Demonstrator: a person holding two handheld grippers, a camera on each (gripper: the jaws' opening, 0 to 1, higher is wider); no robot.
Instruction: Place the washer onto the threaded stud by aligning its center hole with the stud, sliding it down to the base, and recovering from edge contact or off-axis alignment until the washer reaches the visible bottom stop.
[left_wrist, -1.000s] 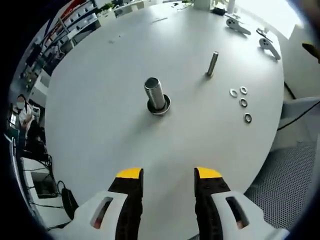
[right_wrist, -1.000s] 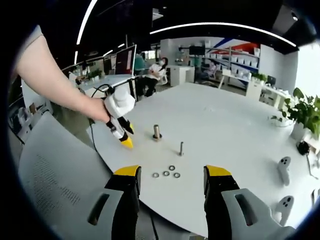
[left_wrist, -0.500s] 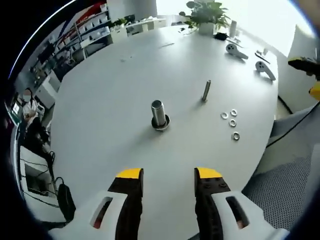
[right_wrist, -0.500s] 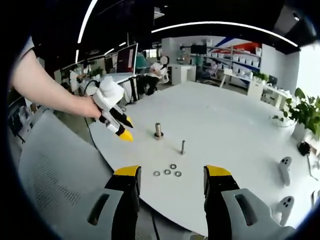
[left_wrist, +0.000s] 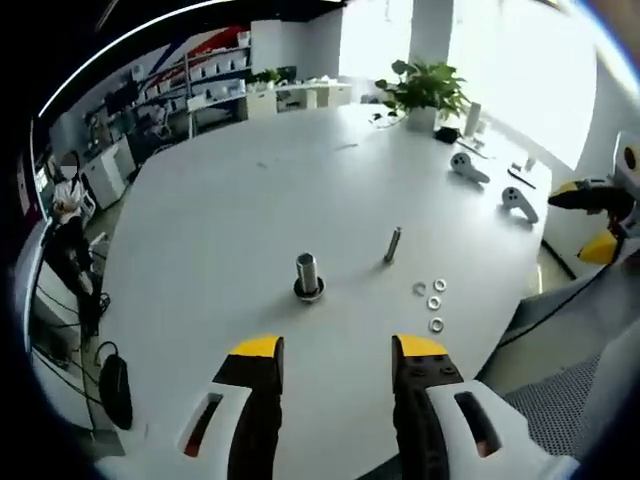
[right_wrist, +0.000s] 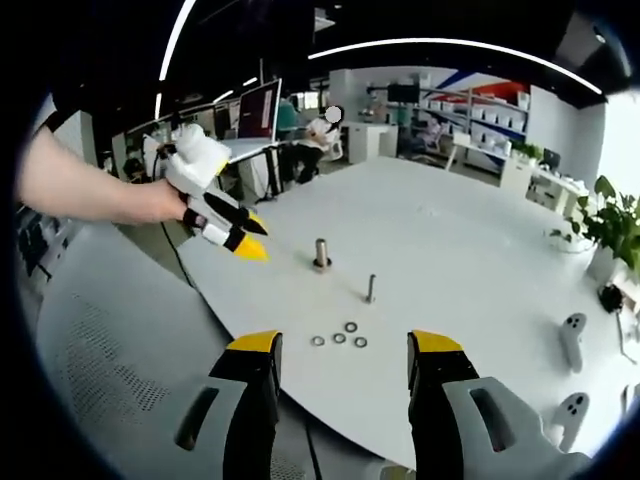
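1. Left gripper view: a big white table (left_wrist: 250, 200) spreads out ahead, rounded at its near edge.
2. A grey mesh chair (right_wrist: 110, 350) sits at that near edge in the right gripper view, below the left gripper.
3. Left gripper (left_wrist: 335, 350) — its yellow-tipped jaws stand wide apart with nothing between them, held above the table's near edge. From the right gripper view it (right_wrist: 245, 238) hangs in the air to the left of the parts, gripped by a hand (right_wrist: 150, 200).
4. Right gripper (right_wrist: 340, 345) — jaws likewise spread wide and empty, back from the table edge over the chair.
5. Two white controllers (left_wrist: 490, 180) lie well apart from the parts, toward the far right of the table.
6. A thick post (left_wrist: 307, 274) stands upright in a ring base near mid-table.
7. The stud (left_wrist: 392, 245) stands upright just right of the post, bare.
8. Four washers (left_wrist: 432, 300) lie flat in a loose cluster near the stud, toward the table edge; none is on it.
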